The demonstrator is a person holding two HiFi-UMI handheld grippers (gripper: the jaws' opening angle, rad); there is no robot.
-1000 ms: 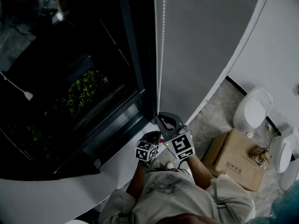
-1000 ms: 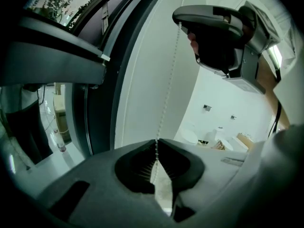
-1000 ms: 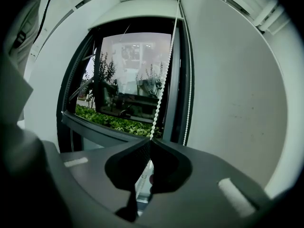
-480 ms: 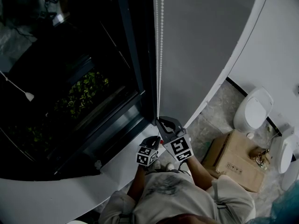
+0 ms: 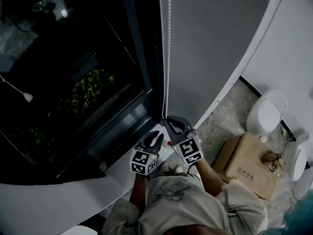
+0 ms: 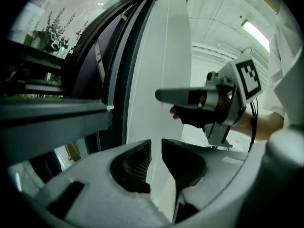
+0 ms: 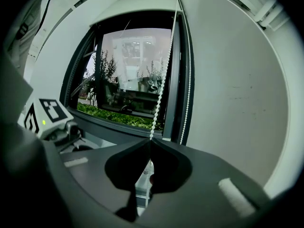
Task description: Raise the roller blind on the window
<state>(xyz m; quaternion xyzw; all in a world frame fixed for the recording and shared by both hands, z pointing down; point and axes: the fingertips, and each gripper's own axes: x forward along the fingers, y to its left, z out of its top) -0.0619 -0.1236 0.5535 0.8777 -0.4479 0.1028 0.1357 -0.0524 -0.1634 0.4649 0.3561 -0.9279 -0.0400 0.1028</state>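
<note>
While the right tool (image 7: 148, 141) clamps the bead chain (image 7: 161, 88), left tool (image 6: 156, 148) (parted) hovers beside.

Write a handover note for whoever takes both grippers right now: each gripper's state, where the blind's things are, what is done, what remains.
Right gripper: shut on one strand of the white beaded pull chain, low on the chain.
Left gripper: open, empty, close beside the right one.
Dark-framed window: its glass shows uncovered; the blind's fabric is not in view.
Done: chain gripped.
Left: probably haul the chain hand over hand, then check the blind is fully up.
</note>
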